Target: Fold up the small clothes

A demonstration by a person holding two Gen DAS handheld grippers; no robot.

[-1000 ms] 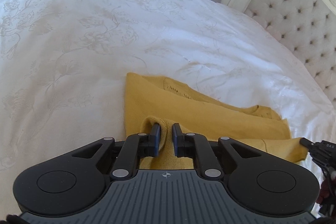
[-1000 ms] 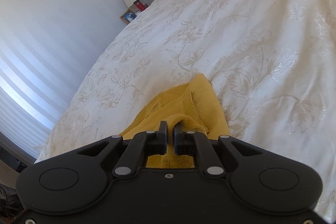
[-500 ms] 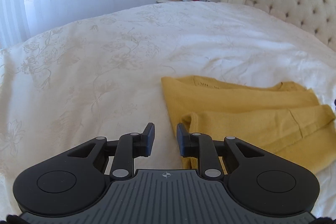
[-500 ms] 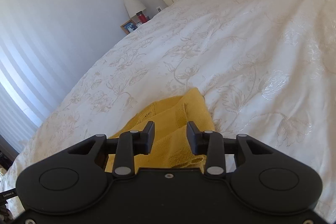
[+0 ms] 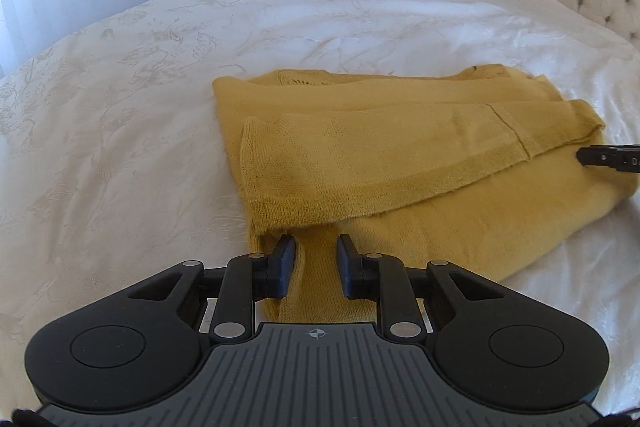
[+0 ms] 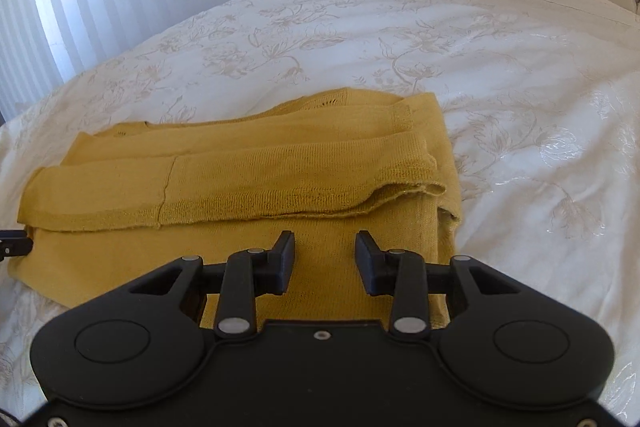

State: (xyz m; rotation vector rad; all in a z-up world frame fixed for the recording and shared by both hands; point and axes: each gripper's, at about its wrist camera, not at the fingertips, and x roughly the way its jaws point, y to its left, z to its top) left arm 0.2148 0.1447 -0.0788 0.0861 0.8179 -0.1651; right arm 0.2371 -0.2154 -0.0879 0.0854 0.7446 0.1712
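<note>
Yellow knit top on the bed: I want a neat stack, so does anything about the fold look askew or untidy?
Mostly tidy. The yellow knit top lies flat on the white bedspread, but its folded-over flap runs slightly slanted and stops short of the near edge. Both the left gripper and right gripper are open.

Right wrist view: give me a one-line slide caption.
Open right gripper poised over the near edge of a folded mustard sweater on a white floral bedspread.

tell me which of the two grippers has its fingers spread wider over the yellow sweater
The right gripper: its fingers stand clearly wider apart than those of the left gripper. Both are open above the yellow sweater, gripping nothing.
</note>
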